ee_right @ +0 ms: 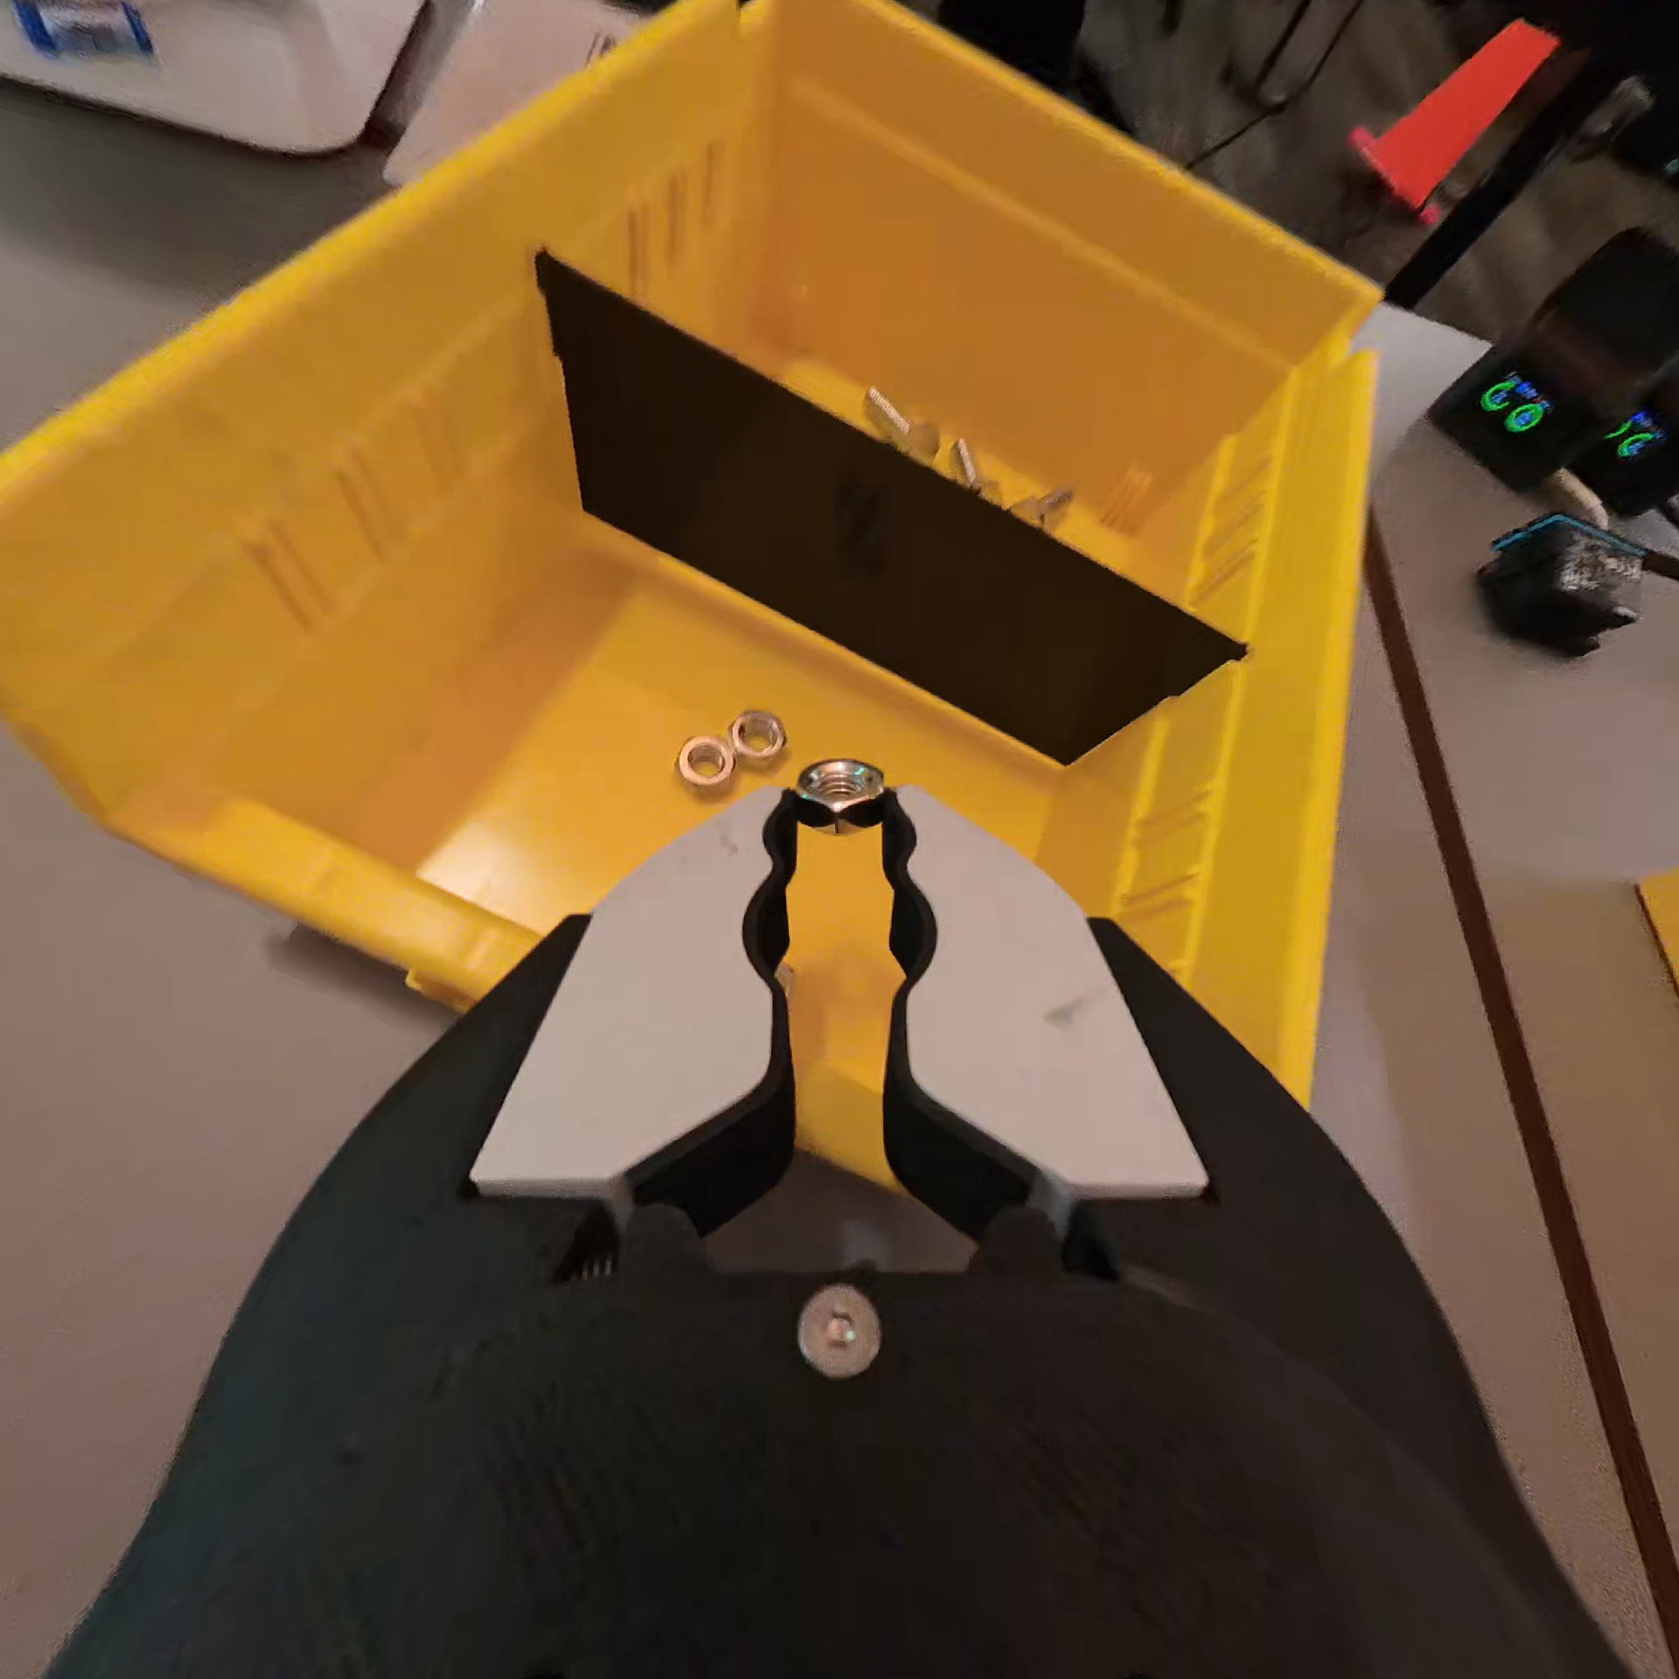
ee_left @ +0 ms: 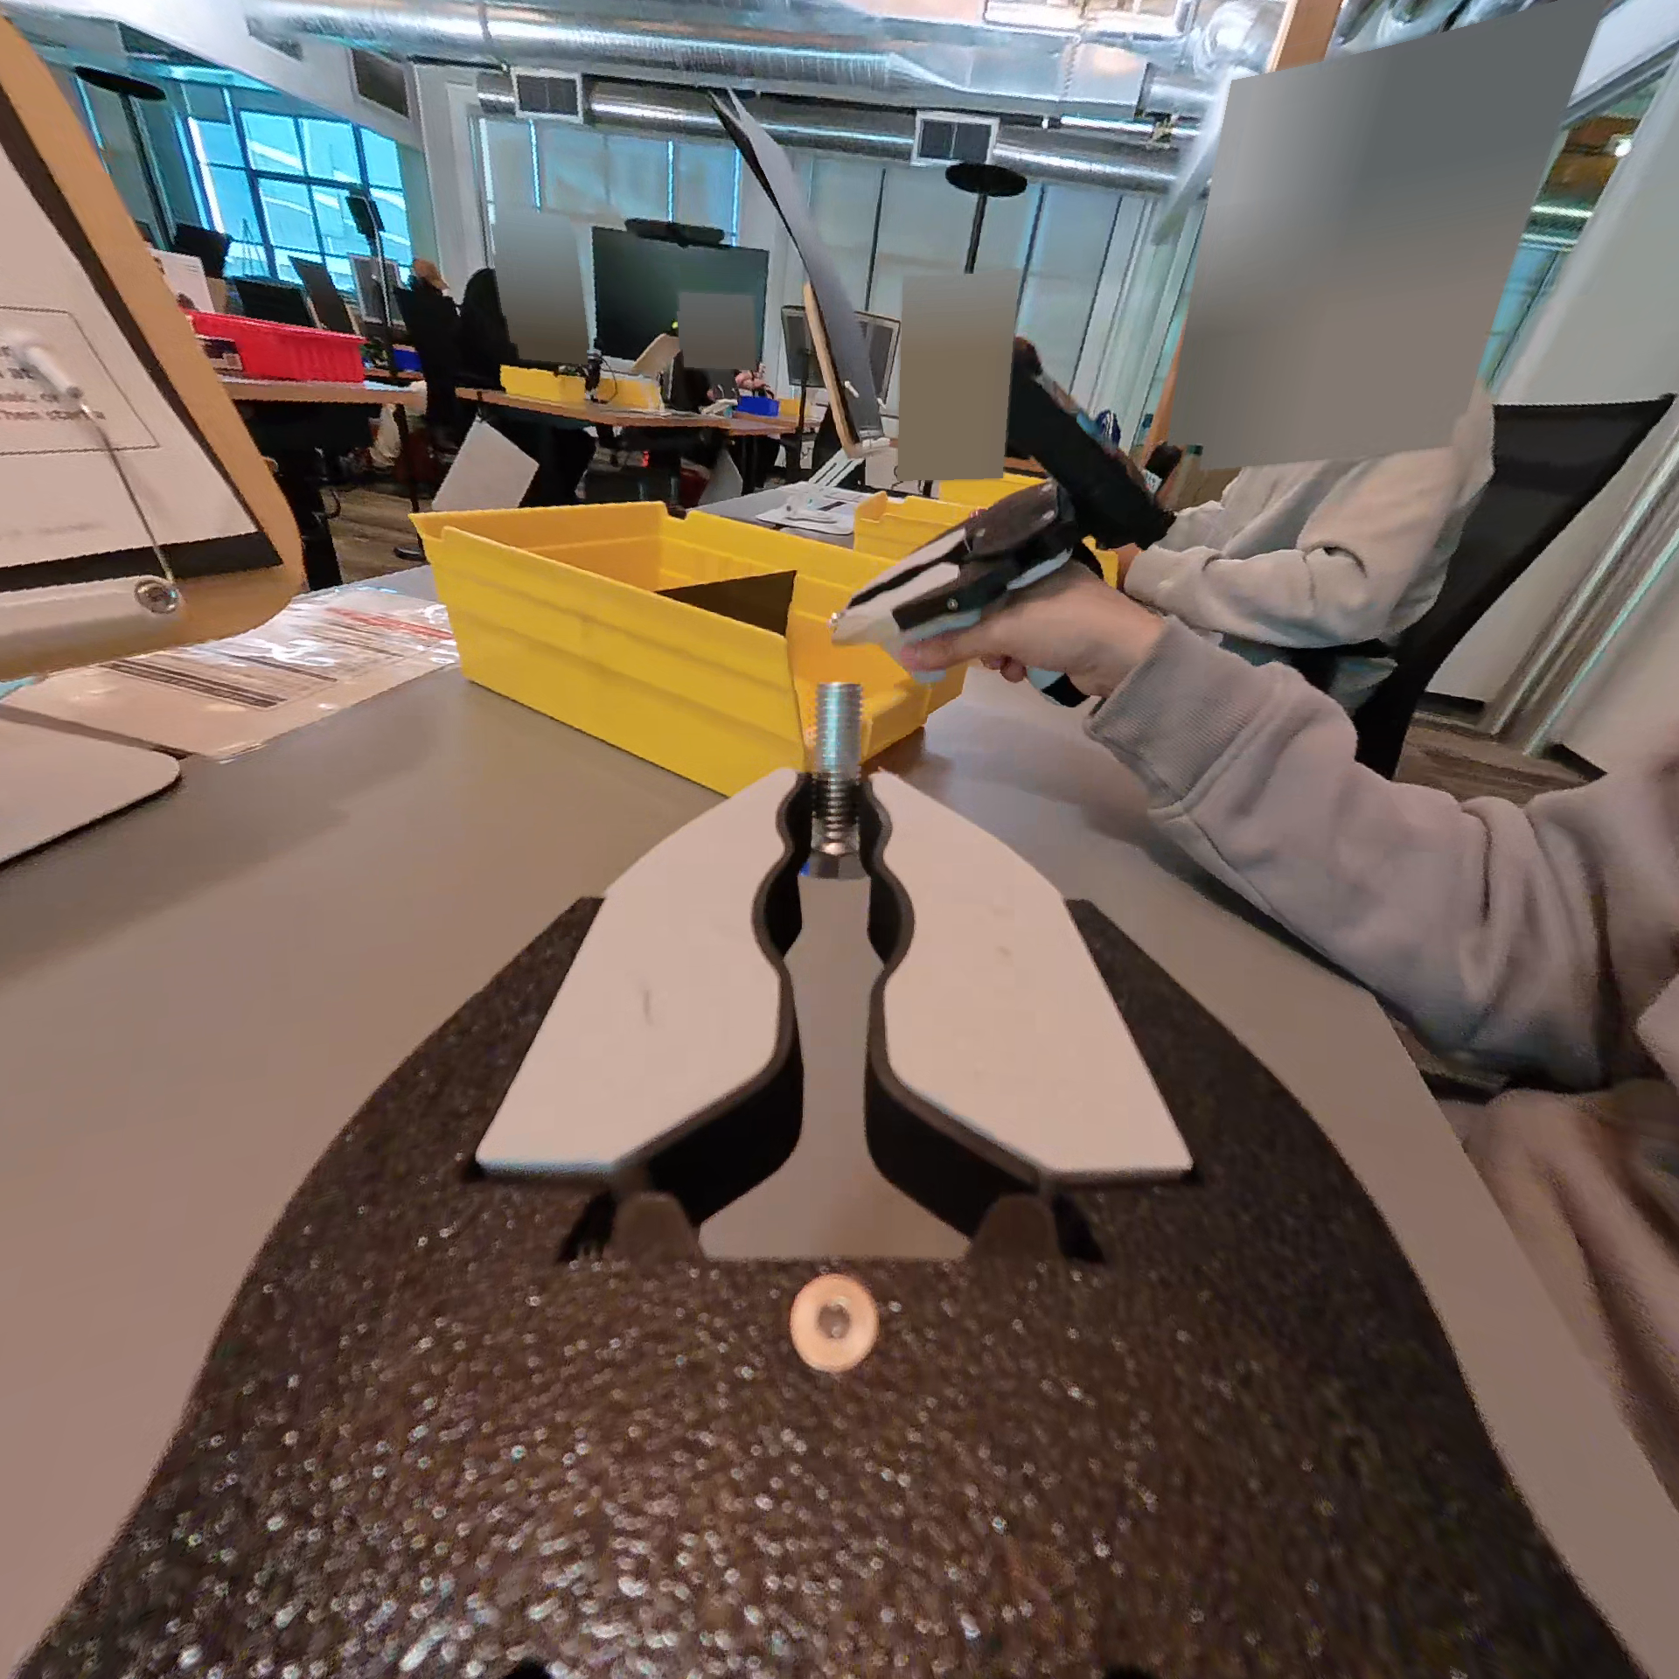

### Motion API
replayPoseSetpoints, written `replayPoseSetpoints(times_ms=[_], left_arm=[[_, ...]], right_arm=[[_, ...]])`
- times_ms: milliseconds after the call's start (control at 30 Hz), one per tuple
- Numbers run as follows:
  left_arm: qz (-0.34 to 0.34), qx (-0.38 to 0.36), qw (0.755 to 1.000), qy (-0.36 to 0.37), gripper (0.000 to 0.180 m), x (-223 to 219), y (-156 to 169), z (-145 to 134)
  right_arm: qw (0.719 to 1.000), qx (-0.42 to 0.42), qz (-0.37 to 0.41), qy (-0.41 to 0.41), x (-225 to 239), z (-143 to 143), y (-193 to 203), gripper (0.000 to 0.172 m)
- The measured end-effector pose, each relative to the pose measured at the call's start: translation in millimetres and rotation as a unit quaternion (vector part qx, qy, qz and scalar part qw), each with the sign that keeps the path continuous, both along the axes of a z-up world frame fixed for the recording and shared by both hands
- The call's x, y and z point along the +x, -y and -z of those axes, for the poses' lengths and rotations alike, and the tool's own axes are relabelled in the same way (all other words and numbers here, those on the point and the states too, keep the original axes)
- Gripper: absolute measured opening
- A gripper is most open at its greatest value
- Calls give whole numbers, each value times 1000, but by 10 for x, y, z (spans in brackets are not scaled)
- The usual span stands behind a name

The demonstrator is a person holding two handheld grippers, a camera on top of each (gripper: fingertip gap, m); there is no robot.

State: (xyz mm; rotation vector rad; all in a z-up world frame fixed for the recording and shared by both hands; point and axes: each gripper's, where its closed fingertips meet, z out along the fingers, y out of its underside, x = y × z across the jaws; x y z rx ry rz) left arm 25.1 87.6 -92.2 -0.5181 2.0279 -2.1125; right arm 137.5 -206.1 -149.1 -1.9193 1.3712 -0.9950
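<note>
Between left jaws, upright bolt

Two wrist cameras, one shared bin.
Left looks level across the table; right looks down, close, into the bin.

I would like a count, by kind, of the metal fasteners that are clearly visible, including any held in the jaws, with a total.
Hex nuts: 3, one clamped in the right gripper, two loose on the yellow bin's floor.
Bolts: 1, clamped in the left gripper, thread pointing forward.
More bolts lie behind the black divider, too blurred to count.
Total: 4
</note>
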Motion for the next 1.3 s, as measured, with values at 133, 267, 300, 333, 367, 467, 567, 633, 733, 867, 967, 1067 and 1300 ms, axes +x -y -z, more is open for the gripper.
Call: replayPoseSetpoints(times_ms=[133,267,300,333,367,467,567,633,733,867,967,1067,1300], left_arm=[[-5,7,1000,-2,9,14,8,34],[-15,-4,1000,-5,9,42,-14,13],[-18,-6,1000,-3,9,47,-21,5],[-21,-8,1000,0,9,51,-26,-3],[-22,-10,1000,3,9,50,-28,-13],[-23,-22,999,21,9,31,-23,-67],[-4,-36,998,55,9,-63,13,-158],[13,-36,996,84,8,-144,50,-203],[27,-19,994,107,9,-210,105,-191],[25,-7,992,124,9,-230,124,-187],[25,5,992,123,8,-226,129,-160],[9,34,992,123,9,-178,141,-86],[-53,2,995,90,33,17,37,-101]], right_arm=[[1000,-13,2,23,28,-13,-52,48],[997,-14,-30,69,44,-178,-276,66],[993,1,-72,98,42,-276,-468,71],[982,30,-136,127,0,-380,-748,71],[960,75,-223,151,-115,-487,-1113,66],[845,241,-450,156,-735,-773,-2068,52],[777,331,-515,148,-1059,-935,-2543,43],[751,349,-540,150,-1200,-970,-2728,40],[728,363,-561,150,-1324,-976,-2869,25],[712,378,-574,141,-1392,-953,-2970,10],[718,350,-579,162,-1397,-928,-2978,9],[735,316,-578,157,-1347,-851,-2973,9],[845,172,-447,238,-795,-882,-2567,9]])
